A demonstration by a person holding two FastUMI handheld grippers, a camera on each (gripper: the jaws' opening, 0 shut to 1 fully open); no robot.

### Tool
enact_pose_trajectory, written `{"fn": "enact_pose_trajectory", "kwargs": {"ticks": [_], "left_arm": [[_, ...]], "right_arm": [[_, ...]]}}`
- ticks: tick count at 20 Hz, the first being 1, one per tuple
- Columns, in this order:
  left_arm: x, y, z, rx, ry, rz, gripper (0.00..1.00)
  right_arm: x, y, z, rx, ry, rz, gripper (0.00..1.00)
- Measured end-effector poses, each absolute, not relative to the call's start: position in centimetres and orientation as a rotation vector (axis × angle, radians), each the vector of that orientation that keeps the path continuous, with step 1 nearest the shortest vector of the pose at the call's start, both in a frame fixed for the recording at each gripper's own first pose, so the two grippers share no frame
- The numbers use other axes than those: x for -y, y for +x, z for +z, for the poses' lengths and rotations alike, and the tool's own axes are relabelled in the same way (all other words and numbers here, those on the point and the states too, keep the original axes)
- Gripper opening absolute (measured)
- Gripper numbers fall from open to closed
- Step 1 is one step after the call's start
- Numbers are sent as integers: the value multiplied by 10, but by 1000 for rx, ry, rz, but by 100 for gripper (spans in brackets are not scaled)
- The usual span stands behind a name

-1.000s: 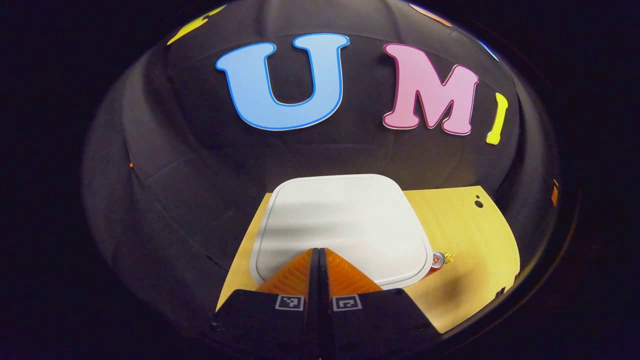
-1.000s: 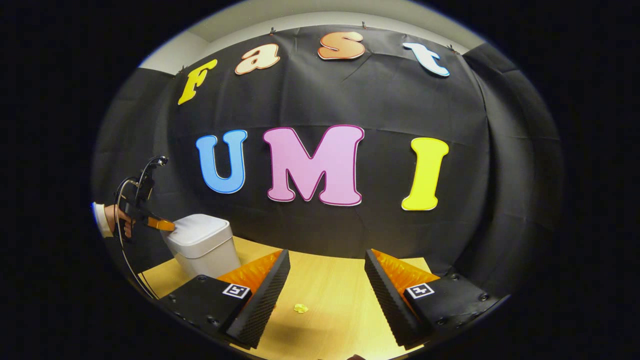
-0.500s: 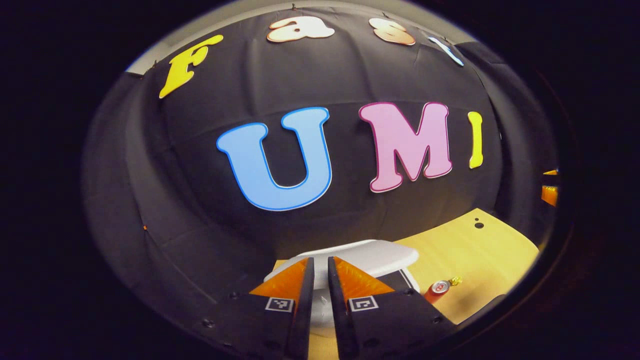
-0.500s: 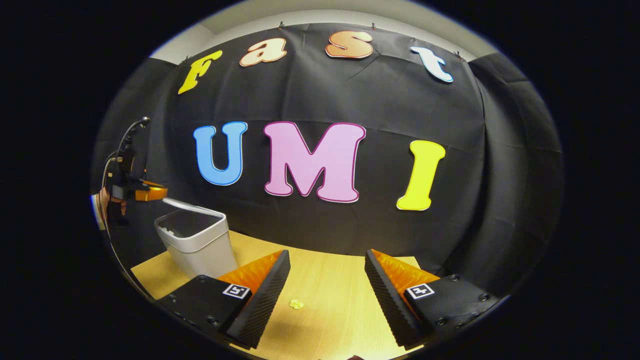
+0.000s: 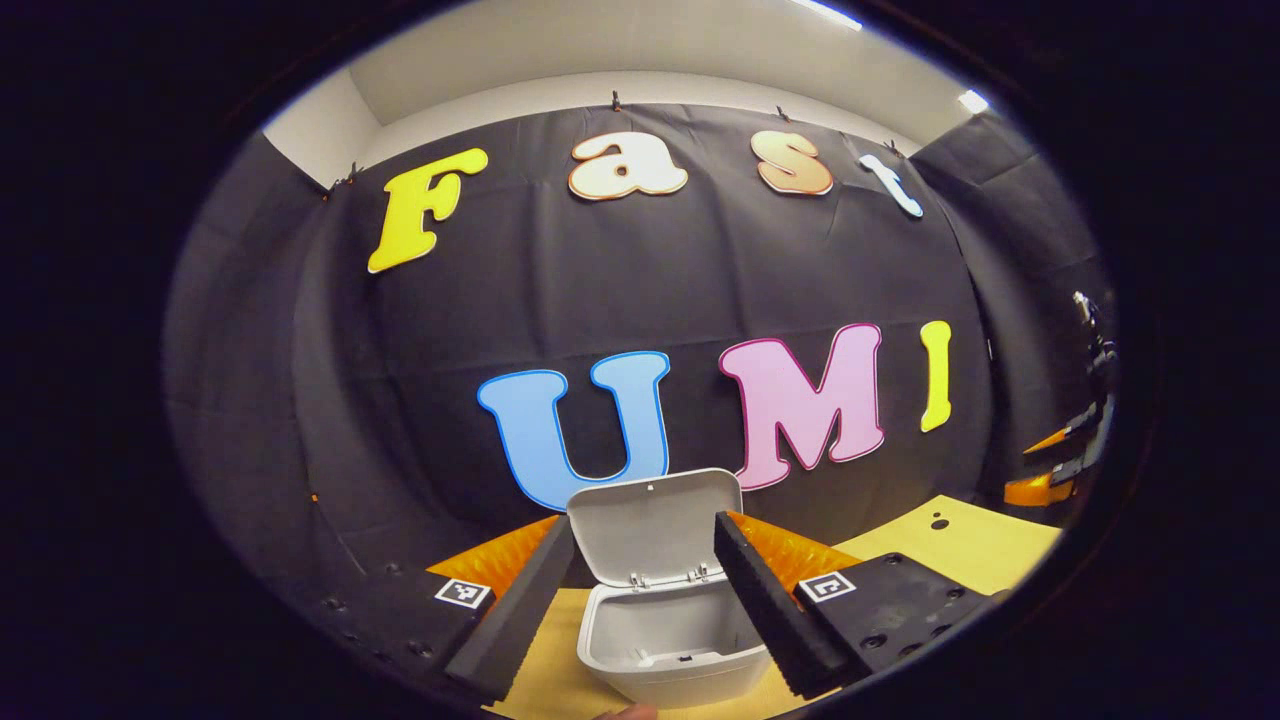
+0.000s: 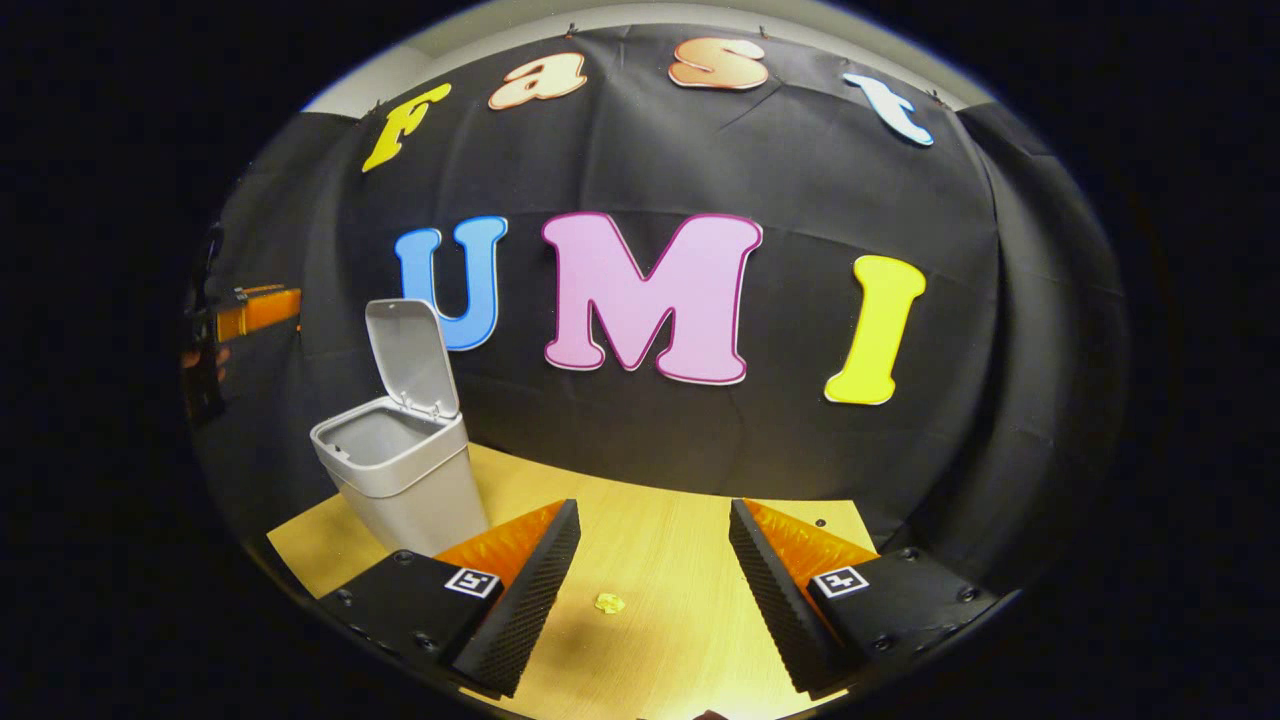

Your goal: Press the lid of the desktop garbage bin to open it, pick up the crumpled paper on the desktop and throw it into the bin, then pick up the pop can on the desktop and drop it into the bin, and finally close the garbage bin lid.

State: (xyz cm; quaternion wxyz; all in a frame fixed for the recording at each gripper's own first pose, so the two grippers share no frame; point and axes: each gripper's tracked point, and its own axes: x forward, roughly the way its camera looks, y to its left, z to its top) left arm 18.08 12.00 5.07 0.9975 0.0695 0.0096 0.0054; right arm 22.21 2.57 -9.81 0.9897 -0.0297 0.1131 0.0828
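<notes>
Your right gripper (image 6: 650,585) hangs open over the crumpled paper (image 6: 609,602) on the near desk (image 6: 650,540); lower squarely astride it. Bin (image 6: 400,470) stands far left, lid (image 6: 410,355) up; left gripper (image 5: 635,600) open, empty.

— What stood behind the bench (image 6: 690,600)?
— A black cloth wall (image 6: 800,180), hung by small clips. Above it was a pale ceiling (image 5: 650,50) with bright lamps (image 5: 970,100). The bench was of light wood.
</notes>
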Motion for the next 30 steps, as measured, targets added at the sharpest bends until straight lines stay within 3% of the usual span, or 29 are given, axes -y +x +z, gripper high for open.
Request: {"fn": "enact_pose_trajectory", "kwargs": {"ticks": [7, 12, 17, 24, 26, 28, 30], "left_arm": [[-130, 122, 57, 2, 83, 61, 96], [-153, 89, 53, -17, 101, 158, 96], [-155, 70, 46, -48, 94, 212, 96], [-160, 55, 38, -94, 101, 276, 96], [-163, 49, 35, -102, 113, 290, 96], [-165, 46, 34, -108, 114, 300, 96], [-165, 45, 36, -99, 105, 298, 96]], "right_arm": [[-48, 290, -185, -446, -29, 229, 97], [-56, 327, -298, -749, 45, 218, 97], [-67, 343, -396, -1029, 121, 162, 98], [-80, 342, -455, -1183, 98, 143, 97], [-73, 350, -457, -1153, 62, 147, 92], [-67, 351, -459, -1169, 71, 141, 41], [-65, 352, -453, -1156, 56, 149, 34]]}}
